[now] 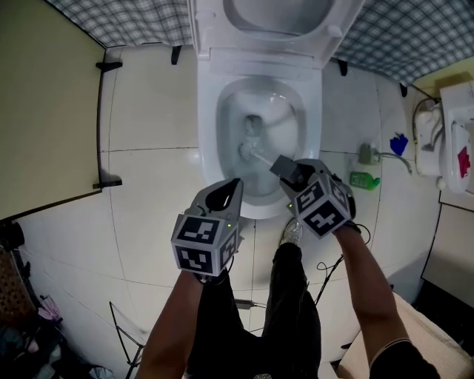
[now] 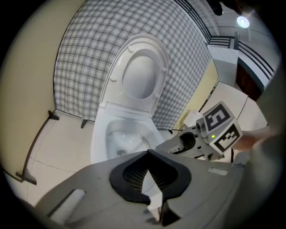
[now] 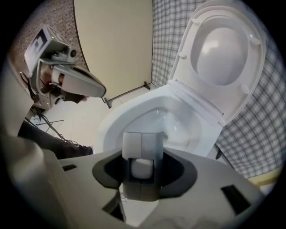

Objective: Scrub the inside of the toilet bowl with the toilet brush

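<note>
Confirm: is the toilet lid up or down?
Up. The lid stands raised behind the bowl, whose inside lies uncovered.

Soft even indoor light, ceiling lamp (image 2: 242,21) glaring, fisheye gripper views with dark blurred edges

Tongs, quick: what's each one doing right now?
Left tongs: closed, holding nothing.
Right tongs: closed on the white long-handled toilet brush.

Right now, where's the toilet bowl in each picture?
Head view: toilet bowl upper middle.
Left gripper view: bowl lower left of centre, beyond the jaws.
Right gripper view: bowl in the centre, behind the jaws.
Shared landmark: the raised lid standing behind it.
</note>
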`<action>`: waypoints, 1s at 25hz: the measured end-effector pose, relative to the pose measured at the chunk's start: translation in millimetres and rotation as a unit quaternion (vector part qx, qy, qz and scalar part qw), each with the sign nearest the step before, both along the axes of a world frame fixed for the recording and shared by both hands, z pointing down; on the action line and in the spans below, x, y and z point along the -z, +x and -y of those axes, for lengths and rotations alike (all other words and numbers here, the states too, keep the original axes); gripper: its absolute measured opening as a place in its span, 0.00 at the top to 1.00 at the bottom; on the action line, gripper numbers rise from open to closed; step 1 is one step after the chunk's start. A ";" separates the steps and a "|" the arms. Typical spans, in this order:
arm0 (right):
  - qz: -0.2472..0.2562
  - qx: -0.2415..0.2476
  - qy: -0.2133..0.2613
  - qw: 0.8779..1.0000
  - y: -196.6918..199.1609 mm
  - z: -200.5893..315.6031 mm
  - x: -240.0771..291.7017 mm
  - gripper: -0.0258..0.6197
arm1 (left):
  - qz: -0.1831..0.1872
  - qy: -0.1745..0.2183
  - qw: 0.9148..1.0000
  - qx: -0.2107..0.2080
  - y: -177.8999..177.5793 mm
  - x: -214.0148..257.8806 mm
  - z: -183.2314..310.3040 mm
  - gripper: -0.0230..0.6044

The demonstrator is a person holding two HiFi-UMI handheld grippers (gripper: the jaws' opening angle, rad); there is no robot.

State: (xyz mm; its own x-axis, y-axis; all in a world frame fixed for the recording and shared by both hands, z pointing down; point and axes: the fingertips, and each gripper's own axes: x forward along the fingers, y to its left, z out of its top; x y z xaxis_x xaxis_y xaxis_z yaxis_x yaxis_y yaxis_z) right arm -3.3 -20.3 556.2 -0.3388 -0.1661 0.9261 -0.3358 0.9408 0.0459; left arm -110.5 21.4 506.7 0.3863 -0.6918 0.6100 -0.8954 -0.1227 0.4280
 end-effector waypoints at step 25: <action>-0.140 0.143 0.032 0.979 47.1 1.8 20.4 0.66 | -0.002 0.000 1.000 -0.007 4.9 4.0 -7.2 0.95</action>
State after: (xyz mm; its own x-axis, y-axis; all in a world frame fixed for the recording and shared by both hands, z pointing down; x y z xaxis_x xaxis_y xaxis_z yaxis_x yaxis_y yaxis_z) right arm 43.7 -22.1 535.8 -0.1136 -0.1626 0.9801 -0.0250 0.9867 0.1608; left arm -105.7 28.6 502.7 0.3988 -0.6863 0.6083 -0.8918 -0.1357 0.4317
